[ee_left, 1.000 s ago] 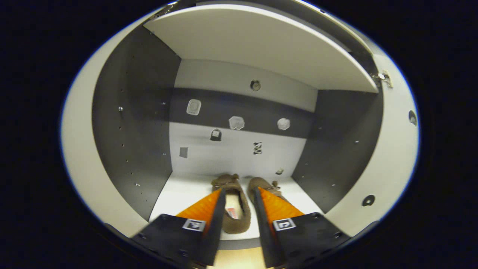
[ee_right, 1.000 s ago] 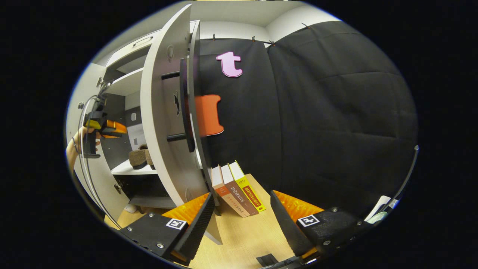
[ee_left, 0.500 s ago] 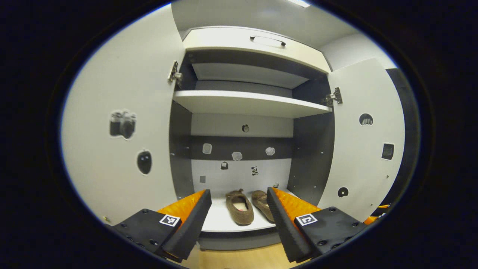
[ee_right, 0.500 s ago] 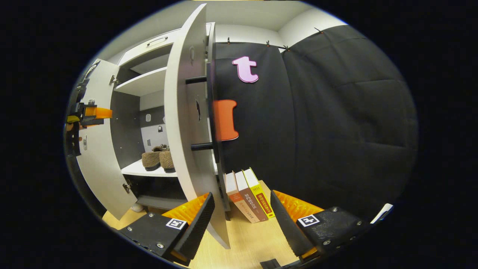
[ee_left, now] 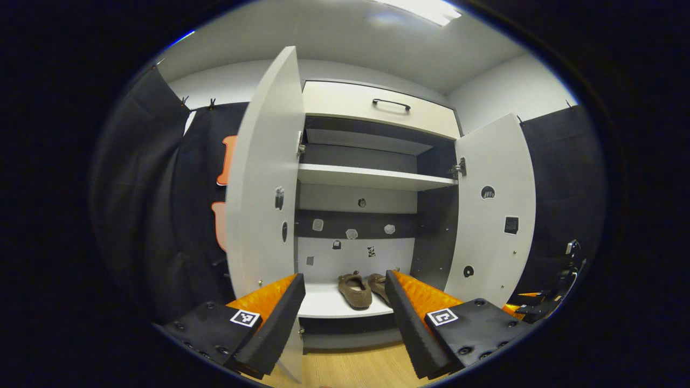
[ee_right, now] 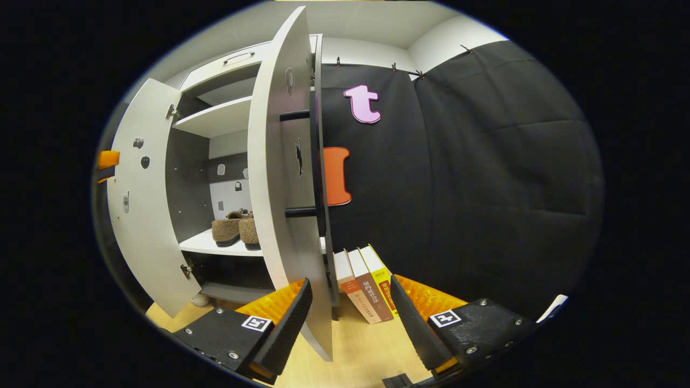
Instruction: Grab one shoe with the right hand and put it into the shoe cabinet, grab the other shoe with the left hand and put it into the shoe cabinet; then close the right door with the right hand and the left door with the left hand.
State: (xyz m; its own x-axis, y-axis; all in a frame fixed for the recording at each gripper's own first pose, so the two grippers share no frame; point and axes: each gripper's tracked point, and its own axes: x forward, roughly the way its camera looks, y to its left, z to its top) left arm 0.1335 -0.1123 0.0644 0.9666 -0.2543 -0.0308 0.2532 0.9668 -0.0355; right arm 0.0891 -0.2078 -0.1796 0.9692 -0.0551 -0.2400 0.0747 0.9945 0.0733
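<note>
Two brown fuzzy shoes (ee_left: 356, 290) (ee_left: 380, 285) lie side by side on the lower shelf (ee_left: 323, 304) of the white shoe cabinet. Both doors stand open: the left door (ee_left: 264, 188) and the right door (ee_left: 493, 215). My left gripper (ee_left: 345, 318) is open and empty, held back in front of the cabinet and pointing at the shoes. My right gripper (ee_right: 350, 318) is open and empty at the right door (ee_right: 280, 188), whose lower edge hangs between its fingers. In the right gripper view the shoes (ee_right: 234, 229) show past that door. The left gripper (ee_right: 108, 160) peeks in at the far left there.
An upper shelf (ee_left: 372, 177) and a drawer with a black handle (ee_left: 391, 102) sit above the shoes. Three books (ee_right: 366, 288) lean against the wall beside the cabinet. The right door carries two black bars (ee_right: 302, 212) on its outer face. The floor (ee_right: 366, 345) is light wood.
My left gripper has drawn back out of the cabinet, leaving both shoes on the shelf; its fingers have spread wider. My right gripper has shifted slightly closer to the right door's edge.
</note>
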